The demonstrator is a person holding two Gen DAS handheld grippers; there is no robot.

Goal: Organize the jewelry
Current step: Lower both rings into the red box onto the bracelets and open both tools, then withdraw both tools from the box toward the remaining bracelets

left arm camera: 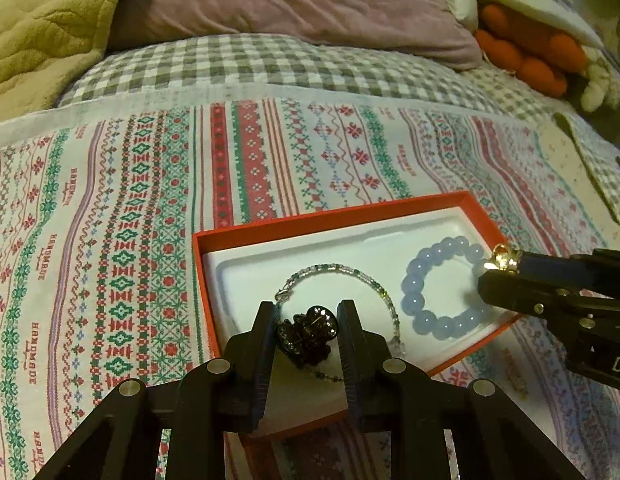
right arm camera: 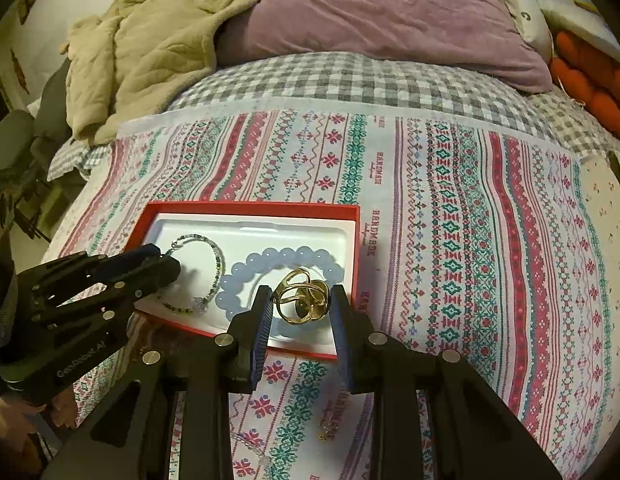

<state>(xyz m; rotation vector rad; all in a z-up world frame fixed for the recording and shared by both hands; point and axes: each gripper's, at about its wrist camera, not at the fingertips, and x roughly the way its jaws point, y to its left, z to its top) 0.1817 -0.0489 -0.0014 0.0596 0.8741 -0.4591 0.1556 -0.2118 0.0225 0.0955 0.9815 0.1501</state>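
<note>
A red box point(left arm camera: 333, 212) point(right arm camera: 351, 248) with a white insert lies on the patterned cloth. In it lie a blue bead bracelet point(left arm camera: 417, 300) point(right arm camera: 246, 268) and a thin green-and-clear bead bracelet point(left arm camera: 337, 270) point(right arm camera: 218, 268). My left gripper point(left arm camera: 308, 320) point(right arm camera: 172, 268) is shut on a black hair claw point(left arm camera: 308, 334) over the box's near left part. My right gripper point(right arm camera: 300, 300) point(left arm camera: 495, 270) is shut on a gold ornament point(right arm camera: 302, 298) point(left arm camera: 501, 258) over the blue bracelet at the box's right edge.
The patterned cloth point(left arm camera: 110, 240) point(right arm camera: 469, 240) covers a checked bedspread point(left arm camera: 250, 64). A purple pillow point(right arm camera: 389, 12), a beige blanket point(right arm camera: 142, 52) and an orange plush point(left arm camera: 525, 52) lie at the back. Small jewelry pieces point(right arm camera: 327, 428) lie on the cloth near me. A pale card point(left arm camera: 565, 160) lies at right.
</note>
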